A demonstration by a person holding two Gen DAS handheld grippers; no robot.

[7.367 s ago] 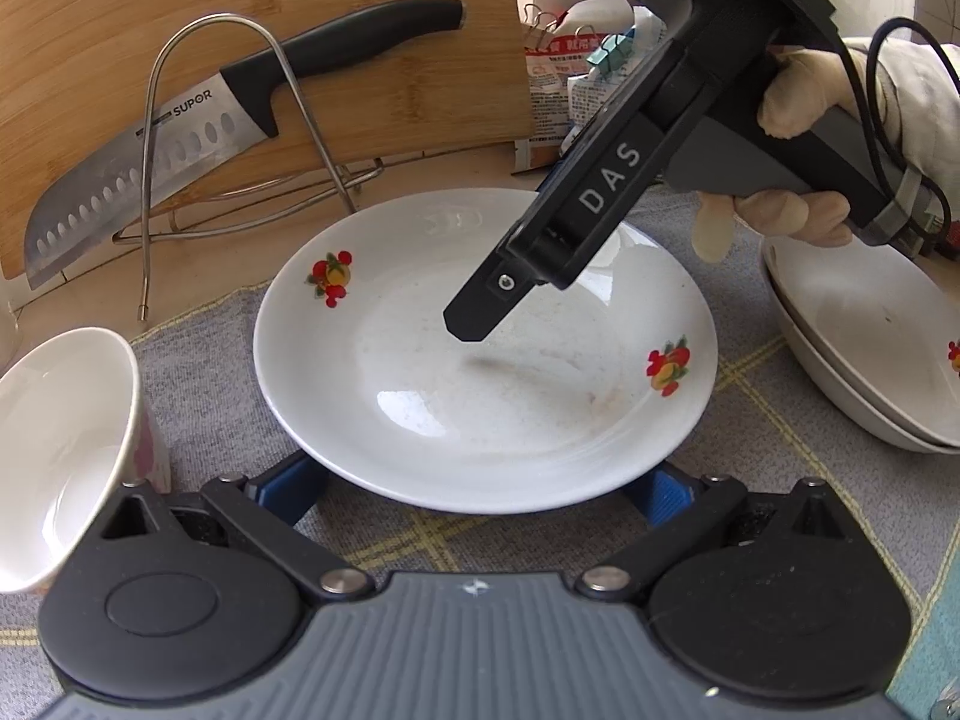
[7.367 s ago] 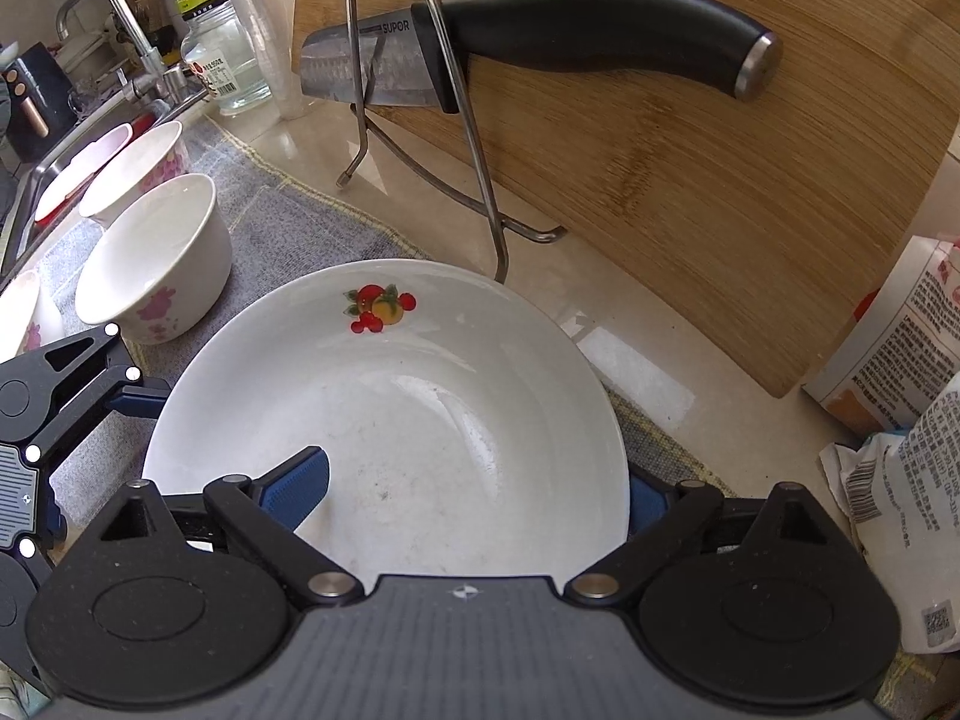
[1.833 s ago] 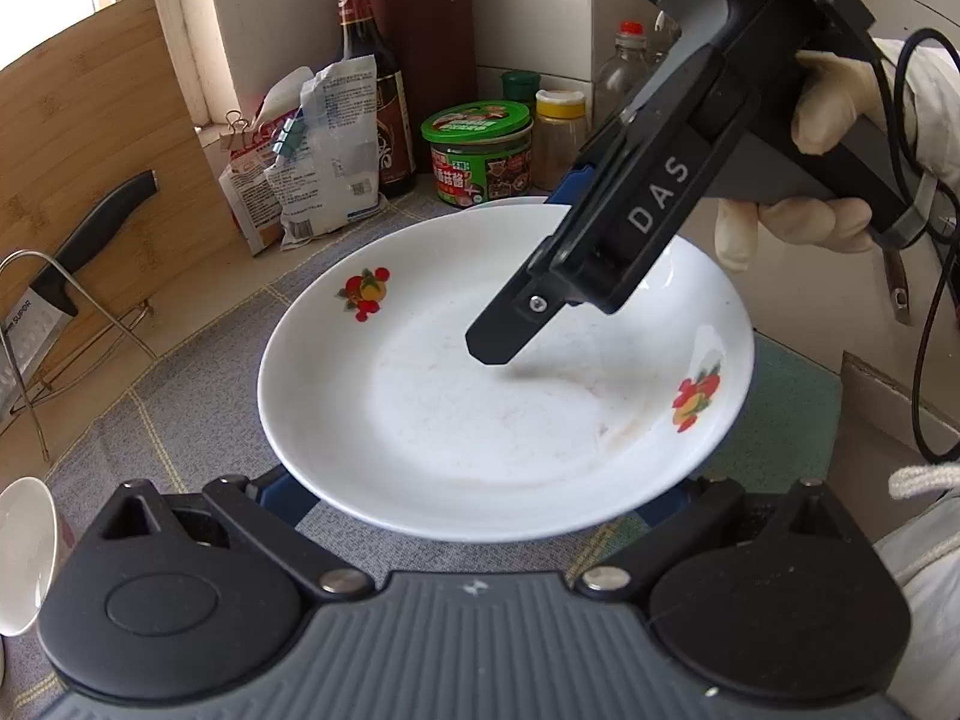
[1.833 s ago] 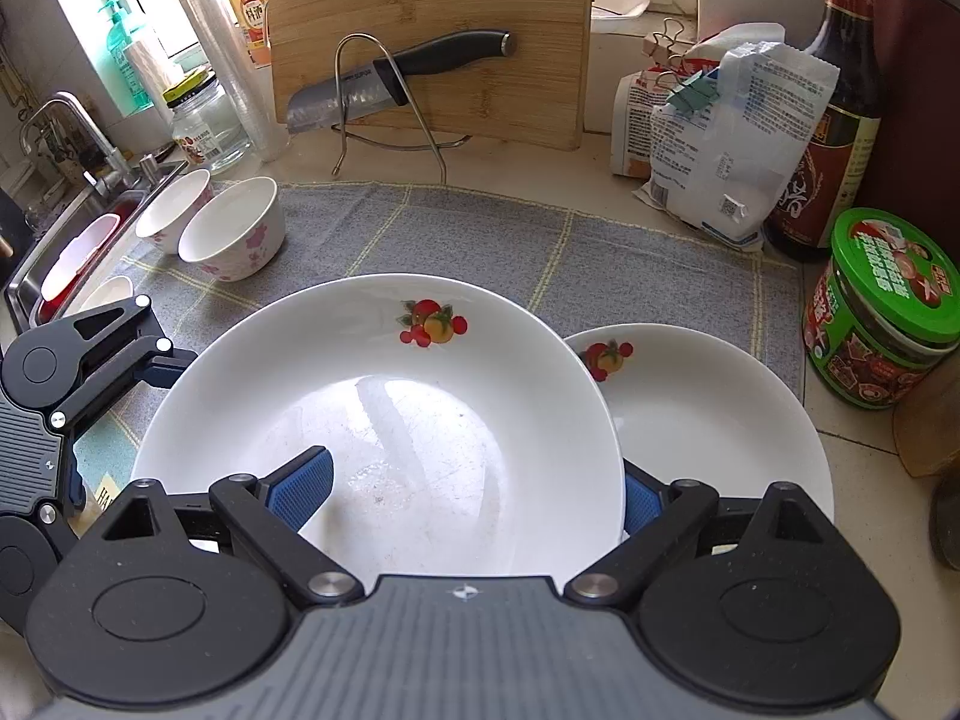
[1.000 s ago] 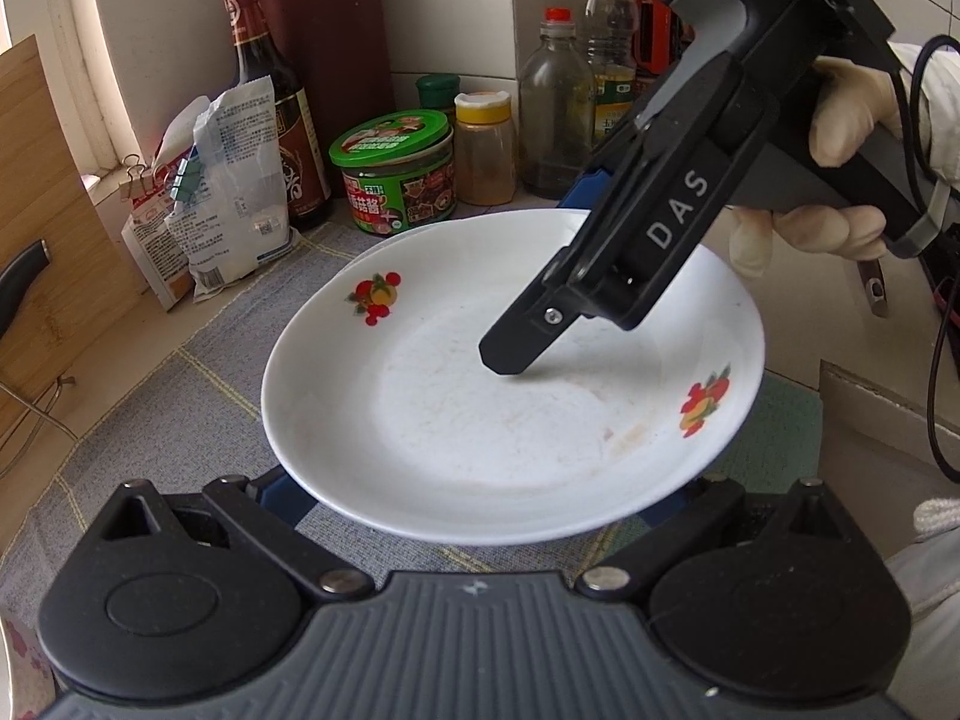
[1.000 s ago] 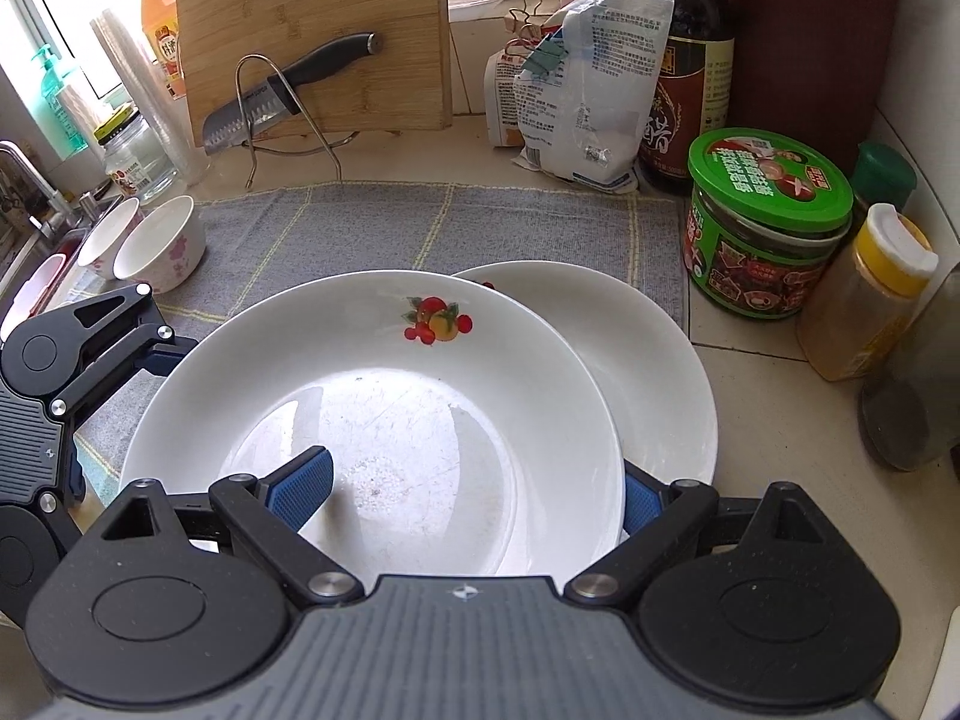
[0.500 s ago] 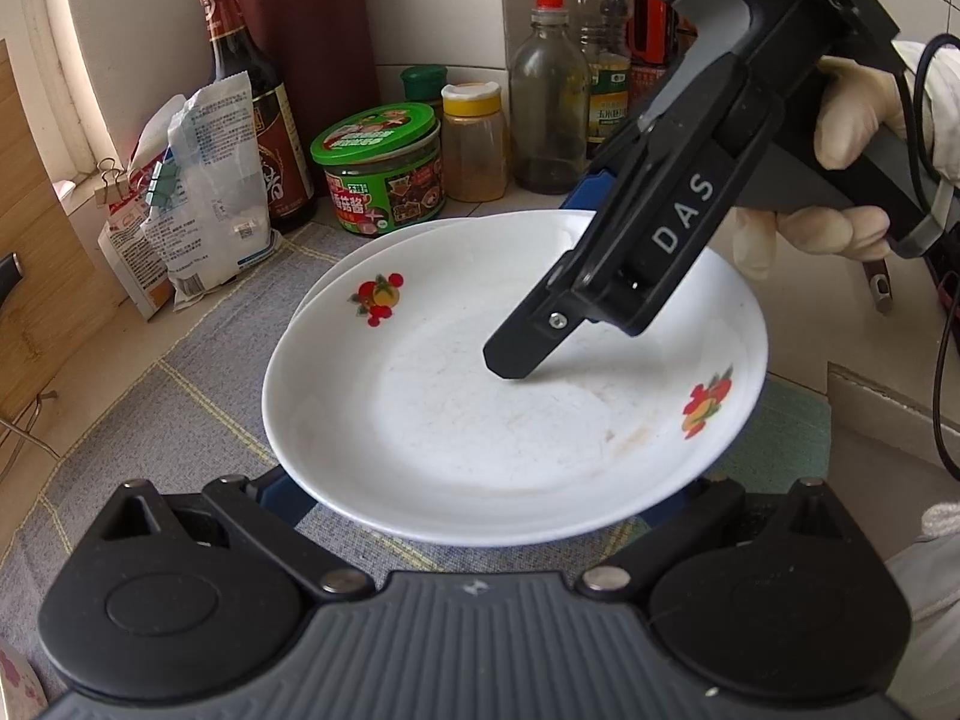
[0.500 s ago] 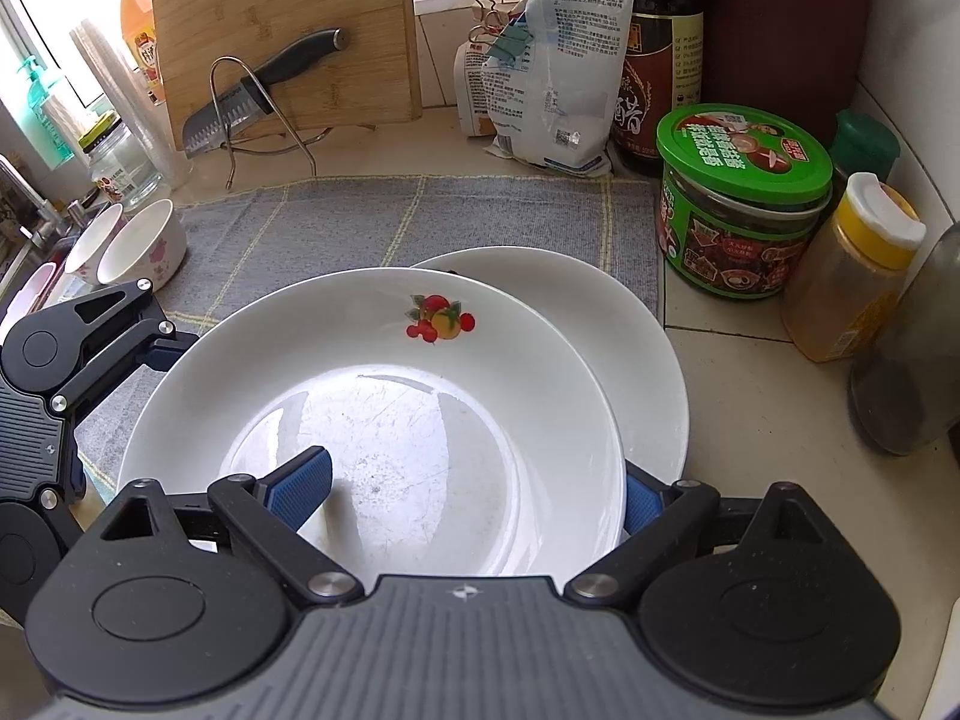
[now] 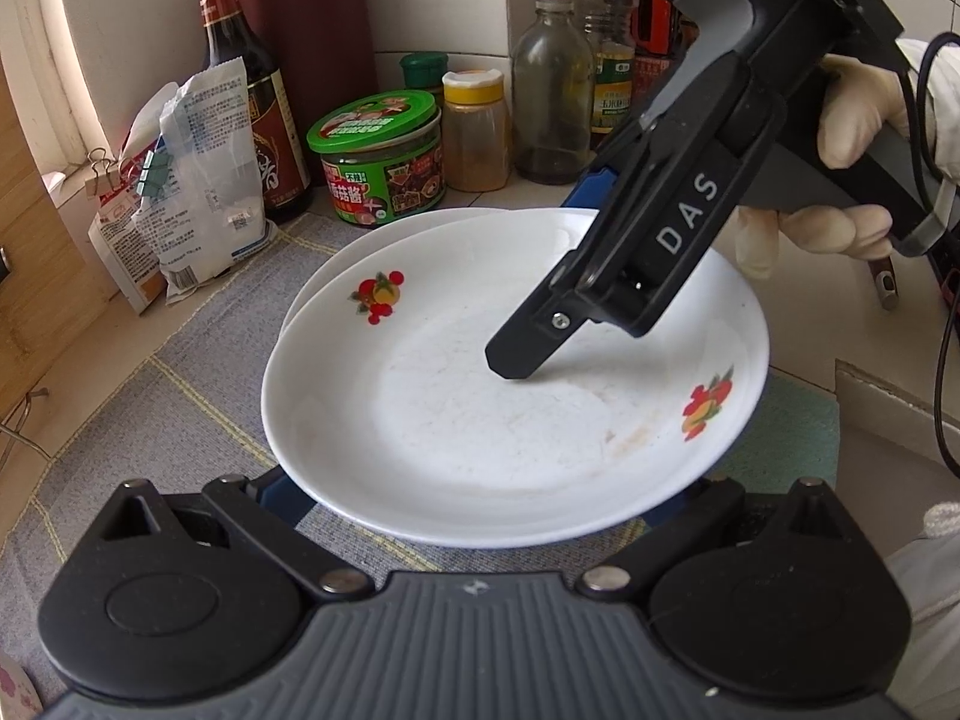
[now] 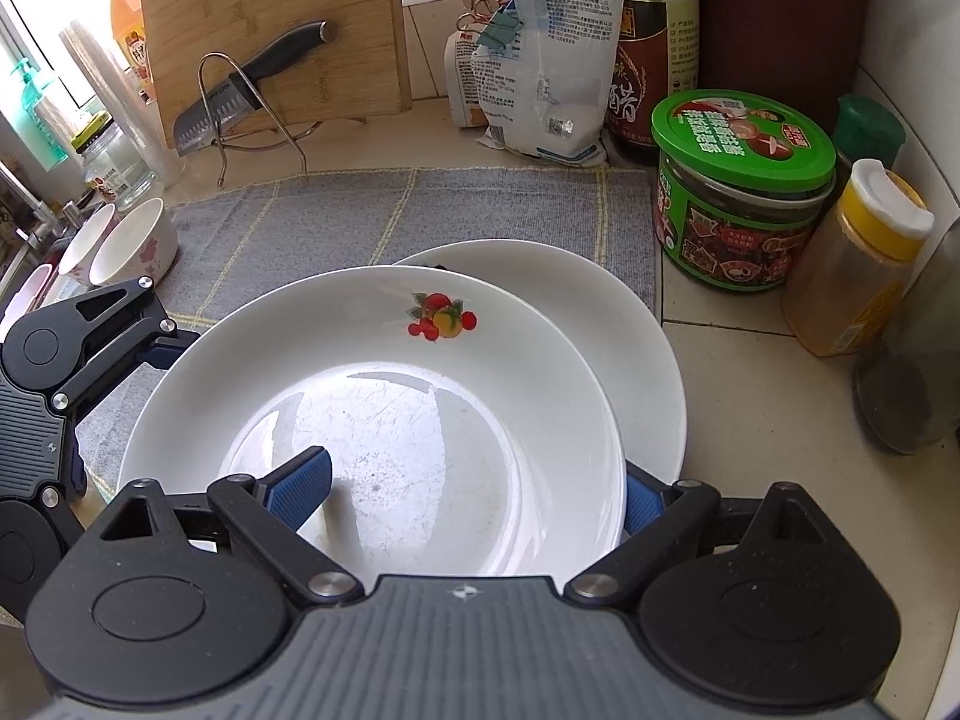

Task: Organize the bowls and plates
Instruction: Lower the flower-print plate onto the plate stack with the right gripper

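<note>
A white plate with fruit prints (image 9: pixel 468 420) (image 10: pixel 384 396) is held by both grippers just over a second white plate (image 10: pixel 600 312) (image 9: pixel 384 234) that lies on the grey mat. My right gripper (image 10: pixel 474 486) is shut on the plate's rim, one blue finger (image 10: pixel 300 486) over the plate and one under it. It shows in the left wrist view (image 9: pixel 522 354). My left gripper (image 9: pixel 468 504) grips the opposite rim; its fingers are mostly hidden under the plate. Small white bowls (image 10: pixel 132 240) stand at the mat's far left.
A green-lidded jar (image 10: pixel 738 192), a yellow-capped spice jar (image 10: pixel 858 264), a dark sauce bottle (image 10: pixel 654 48) and a clipped bag (image 10: pixel 540 60) stand close behind and right of the plates. A cutting board (image 10: pixel 270 24) with a knife (image 10: pixel 252 90) on a wire rack stands at the back left.
Both grippers have carried the plate right, from in front of the knife rack to above the second plate by the jars, and lowered it closer.
</note>
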